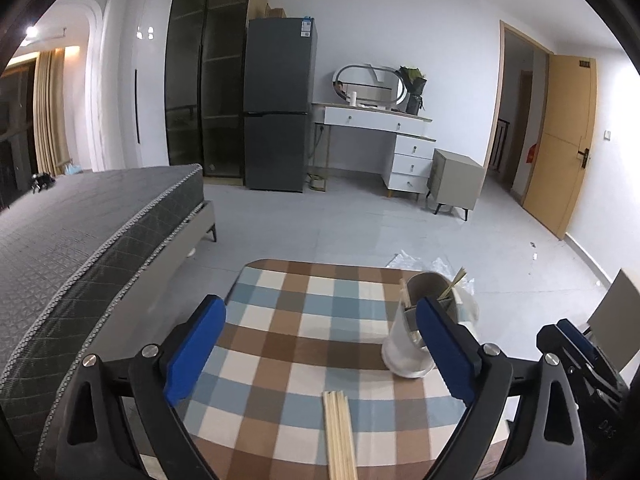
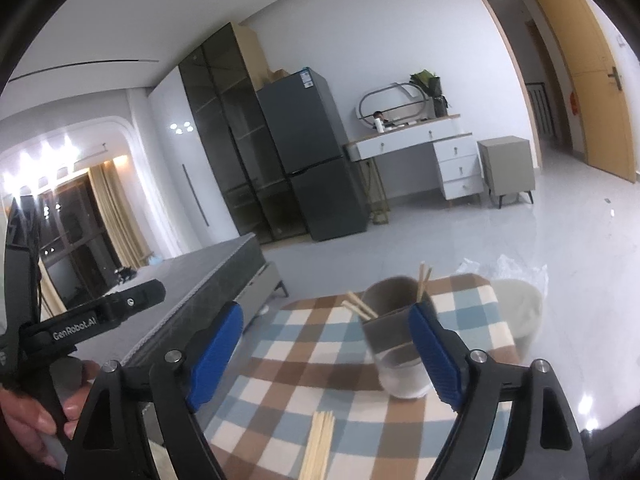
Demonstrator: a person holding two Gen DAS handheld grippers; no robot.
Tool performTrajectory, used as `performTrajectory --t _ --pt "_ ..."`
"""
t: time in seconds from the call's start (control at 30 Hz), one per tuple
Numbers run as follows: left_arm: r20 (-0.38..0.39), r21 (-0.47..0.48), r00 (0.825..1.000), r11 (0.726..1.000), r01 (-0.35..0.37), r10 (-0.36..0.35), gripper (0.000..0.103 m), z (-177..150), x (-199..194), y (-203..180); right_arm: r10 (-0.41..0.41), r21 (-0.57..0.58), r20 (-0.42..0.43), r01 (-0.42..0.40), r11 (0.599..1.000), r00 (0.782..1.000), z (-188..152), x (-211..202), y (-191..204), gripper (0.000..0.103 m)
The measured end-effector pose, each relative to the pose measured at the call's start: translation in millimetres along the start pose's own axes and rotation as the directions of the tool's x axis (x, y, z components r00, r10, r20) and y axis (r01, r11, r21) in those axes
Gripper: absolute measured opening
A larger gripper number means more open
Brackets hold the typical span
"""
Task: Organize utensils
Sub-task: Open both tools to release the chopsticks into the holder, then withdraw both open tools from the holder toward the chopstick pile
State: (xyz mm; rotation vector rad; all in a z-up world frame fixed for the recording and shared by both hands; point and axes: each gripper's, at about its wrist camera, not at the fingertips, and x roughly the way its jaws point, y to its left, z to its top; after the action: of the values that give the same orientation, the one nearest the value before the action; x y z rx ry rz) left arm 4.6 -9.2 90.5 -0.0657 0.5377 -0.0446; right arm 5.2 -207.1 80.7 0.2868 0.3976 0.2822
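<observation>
A bundle of wooden chopsticks [image 1: 340, 436] lies flat on the checked table [image 1: 304, 320] near its front edge; it also shows in the right wrist view [image 2: 318, 446]. A grey and white utensil holder [image 1: 416, 328] stands at the table's right side with a few chopsticks [image 2: 360, 306] sticking out of it. My left gripper [image 1: 320, 344] is open and empty above the table, with the bundle between and below its fingers. My right gripper [image 2: 326, 354] is open and empty, its right finger just in front of the holder [image 2: 396, 344].
A grey bed [image 1: 92, 232] runs along the table's left side. Crumpled clear plastic [image 1: 444, 268] lies on the floor behind the table. A fridge [image 1: 278, 104], dressing table [image 1: 376, 124] and small cabinet [image 1: 456, 178] stand at the far wall.
</observation>
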Motion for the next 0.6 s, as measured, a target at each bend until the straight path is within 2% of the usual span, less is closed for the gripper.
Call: performTrajectory --t 0.17,0.33,0.6 --pt "0.000 0.004 1.000 1.000 -0.001 0.001 0.099 -18 5 7 0.004 -0.015 -0.029 -0.005 1.000 1.000 -25 -1 11 0.088" --pt "-0.010 -0.010 1.000 1.000 -0.005 0.004 0.099 -35 10 16 0.011 -0.053 -0.069 -0.014 0.999 0.998 -45 9 20 0.092" --pt "-0.067 -0.041 0.998 0.999 -0.022 0.020 0.099 -60 38 31 0.000 -0.063 -0.139 -0.009 0.998 0.990 -71 29 19 0.092"
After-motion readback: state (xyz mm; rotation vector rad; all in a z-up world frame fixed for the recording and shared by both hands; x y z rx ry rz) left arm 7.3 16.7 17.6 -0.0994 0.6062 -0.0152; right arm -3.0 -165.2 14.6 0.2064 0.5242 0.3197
